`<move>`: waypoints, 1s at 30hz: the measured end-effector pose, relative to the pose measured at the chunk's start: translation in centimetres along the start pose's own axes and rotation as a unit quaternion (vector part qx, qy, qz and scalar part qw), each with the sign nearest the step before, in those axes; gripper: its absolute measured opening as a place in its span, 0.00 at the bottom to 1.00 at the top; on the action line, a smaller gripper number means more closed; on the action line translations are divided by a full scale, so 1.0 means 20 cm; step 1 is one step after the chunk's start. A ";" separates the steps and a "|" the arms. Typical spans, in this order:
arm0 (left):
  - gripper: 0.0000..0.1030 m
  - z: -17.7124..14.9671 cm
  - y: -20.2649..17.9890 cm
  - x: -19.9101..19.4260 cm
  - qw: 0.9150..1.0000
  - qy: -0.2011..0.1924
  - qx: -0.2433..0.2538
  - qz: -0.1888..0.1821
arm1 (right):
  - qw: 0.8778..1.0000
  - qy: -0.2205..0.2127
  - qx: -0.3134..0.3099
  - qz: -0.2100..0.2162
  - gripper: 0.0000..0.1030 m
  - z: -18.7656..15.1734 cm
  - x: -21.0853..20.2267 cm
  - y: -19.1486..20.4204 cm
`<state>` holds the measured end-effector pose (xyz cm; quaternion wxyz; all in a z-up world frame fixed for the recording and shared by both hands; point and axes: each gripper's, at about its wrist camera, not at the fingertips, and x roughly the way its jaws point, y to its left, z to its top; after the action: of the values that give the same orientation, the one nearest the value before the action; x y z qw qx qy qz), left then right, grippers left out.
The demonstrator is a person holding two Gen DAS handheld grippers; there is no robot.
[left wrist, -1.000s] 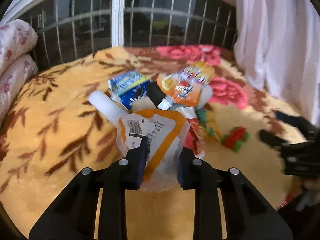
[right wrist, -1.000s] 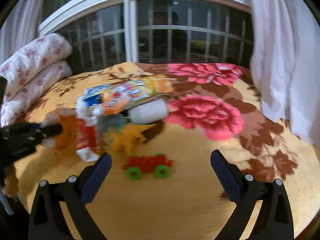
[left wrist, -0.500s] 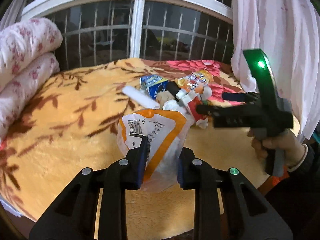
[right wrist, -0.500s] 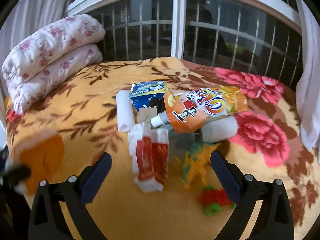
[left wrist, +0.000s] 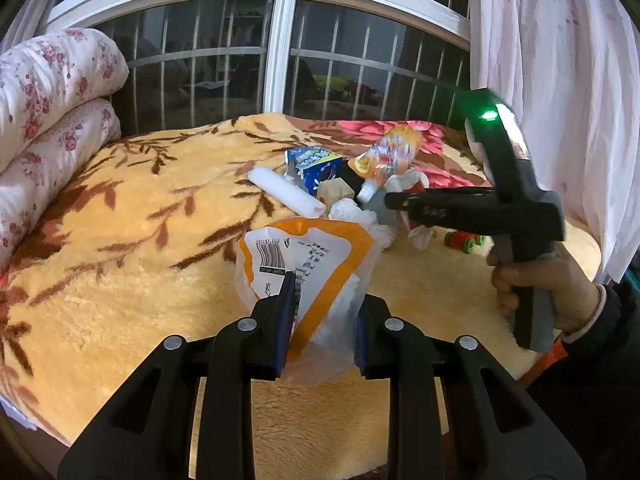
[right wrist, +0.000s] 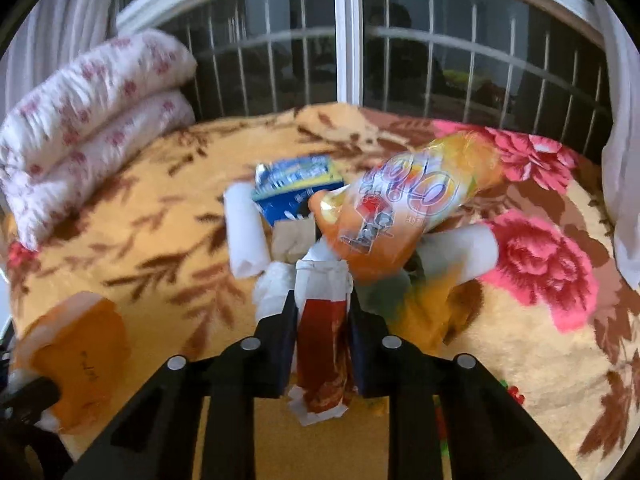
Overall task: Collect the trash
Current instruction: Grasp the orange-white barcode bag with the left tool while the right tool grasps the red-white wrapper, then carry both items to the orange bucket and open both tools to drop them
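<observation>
The red and white wrapper (right wrist: 322,344) is the piece of trash in hand now: it is a flat, creased packet, white at the top edge and dark red below, and it sits between the two fingers of the right gripper (right wrist: 322,312), which are closed on it at the near edge of the trash pile (left wrist: 344,188). I judge that it is held by its middle so that it can come away from the pile without pulling the neighbours. The left gripper (left wrist: 324,308) is closed on an orange and white bag (left wrist: 304,264), which has a barcode and small print on its white panel and stands open at the top; it hangs in front of the pile, nearer to the camera, probably as the container for the collected pieces. Behind the wrapper in the pile lie an orange snack pouch (right wrist: 404,216) with cartoon print, a blue carton (right wrist: 296,188), a white roll (right wrist: 244,236) to the left of it, and some crumpled white paper (left wrist: 360,220). A small red toy with green wheels (left wrist: 464,240) rests to the right of the pile. Everything lies on a bed with a yellow flowered blanket (left wrist: 140,240); to the left of the pile there is folded floral bedding (left wrist: 52,120), and behind it a barred window (left wrist: 280,52).
</observation>
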<state>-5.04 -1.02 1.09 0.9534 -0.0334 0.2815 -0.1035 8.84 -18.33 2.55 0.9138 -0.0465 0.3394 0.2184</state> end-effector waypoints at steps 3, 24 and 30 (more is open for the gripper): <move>0.24 0.00 -0.02 -0.03 1.000 -0.011 0.003 -0.005 | 0.998 -0.037 0.018 0.055 0.22 -0.01 -0.15 -0.03; 0.23 -0.30 -0.39 -0.44 0.983 0.049 0.069 -0.161 | 0.989 0.073 0.036 0.122 0.24 -0.87 -0.81 0.01; 0.24 -0.51 -0.47 -0.42 0.973 0.115 0.110 -0.170 | 0.978 0.159 0.072 0.118 0.25 -1.11 -0.69 0.00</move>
<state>-19.17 -8.41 -1.91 0.8811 0.0363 0.3662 -0.2970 -13.79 -28.60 -5.48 0.8171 0.0253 0.4980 0.2892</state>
